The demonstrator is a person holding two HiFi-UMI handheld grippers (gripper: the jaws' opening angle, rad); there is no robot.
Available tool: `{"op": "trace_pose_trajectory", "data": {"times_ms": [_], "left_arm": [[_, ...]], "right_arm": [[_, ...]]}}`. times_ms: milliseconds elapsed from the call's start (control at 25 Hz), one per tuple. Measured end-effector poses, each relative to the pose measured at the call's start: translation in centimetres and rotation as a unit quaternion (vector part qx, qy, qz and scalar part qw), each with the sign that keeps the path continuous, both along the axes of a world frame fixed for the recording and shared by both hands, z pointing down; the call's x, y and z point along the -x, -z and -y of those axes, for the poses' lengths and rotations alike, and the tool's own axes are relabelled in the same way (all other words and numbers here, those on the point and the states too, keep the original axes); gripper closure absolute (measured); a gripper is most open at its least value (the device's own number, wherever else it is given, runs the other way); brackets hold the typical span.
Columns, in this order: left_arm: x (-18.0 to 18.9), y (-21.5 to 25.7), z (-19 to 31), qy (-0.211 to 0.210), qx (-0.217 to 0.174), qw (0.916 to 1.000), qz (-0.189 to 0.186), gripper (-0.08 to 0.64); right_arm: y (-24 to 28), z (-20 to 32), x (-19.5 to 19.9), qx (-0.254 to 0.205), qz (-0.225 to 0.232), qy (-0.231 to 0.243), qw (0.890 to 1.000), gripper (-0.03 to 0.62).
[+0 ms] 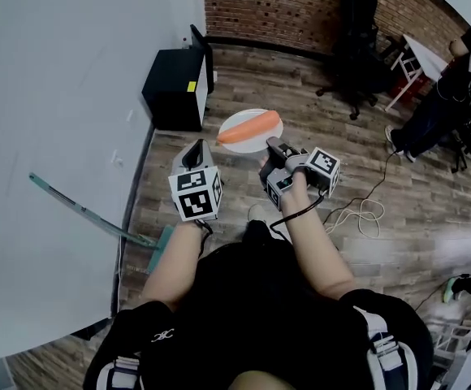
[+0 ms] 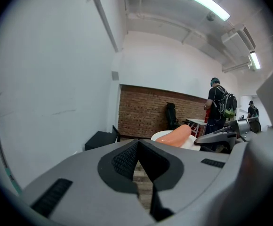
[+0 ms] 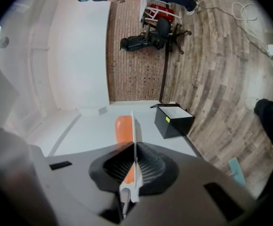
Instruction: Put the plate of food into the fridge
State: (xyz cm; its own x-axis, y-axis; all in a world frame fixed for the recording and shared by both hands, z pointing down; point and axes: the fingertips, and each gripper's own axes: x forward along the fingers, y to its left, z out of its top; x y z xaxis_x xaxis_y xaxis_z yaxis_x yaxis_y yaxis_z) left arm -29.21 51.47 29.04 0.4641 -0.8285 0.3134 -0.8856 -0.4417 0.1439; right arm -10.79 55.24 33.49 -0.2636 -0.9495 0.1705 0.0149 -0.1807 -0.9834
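A white plate [image 1: 237, 140] carries one long orange piece of food [image 1: 250, 127]. My right gripper [image 1: 268, 156] is shut on the plate's near rim and holds it level above the wood floor. In the right gripper view the plate [image 3: 134, 132] shows edge-on between the jaws of the right gripper [image 3: 134, 166], with the food [image 3: 123, 128] on its left face. My left gripper [image 1: 196, 154] hangs just left of the plate, shut and holding nothing. Its own view shows the left gripper [image 2: 137, 161], the food [image 2: 174, 136] and the right gripper [image 2: 221, 138]. A small black fridge [image 1: 177, 88] stands against the white wall ahead.
A green-handled mop [image 1: 89, 214] leans on the white wall at left. A black office chair [image 1: 357, 39] stands by the brick wall. At far right are a person [image 1: 447, 88] and a white table [image 1: 418, 59]. A pale cable [image 1: 365, 210] lies coiled on the floor.
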Motion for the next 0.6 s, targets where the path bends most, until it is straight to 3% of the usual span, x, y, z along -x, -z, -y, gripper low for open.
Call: {"op": "trace_pose_trajectory", "data": {"times_ms": [320, 600], "left_arm": [[-5.1, 2.1, 8.6, 0.020, 0.001, 0.9998, 0.004, 0.561], [-10.6, 0.9, 14.8, 0.032, 0.015, 0.9993, 0.007, 0.561]], "right_arm": [[1.9, 9.4, -4.7, -0.013, -0.003, 0.028, 1.000, 0.561], [0.9, 16.3, -9.4, 0.000, -0.001, 0.054, 0.999, 0.561]]}}
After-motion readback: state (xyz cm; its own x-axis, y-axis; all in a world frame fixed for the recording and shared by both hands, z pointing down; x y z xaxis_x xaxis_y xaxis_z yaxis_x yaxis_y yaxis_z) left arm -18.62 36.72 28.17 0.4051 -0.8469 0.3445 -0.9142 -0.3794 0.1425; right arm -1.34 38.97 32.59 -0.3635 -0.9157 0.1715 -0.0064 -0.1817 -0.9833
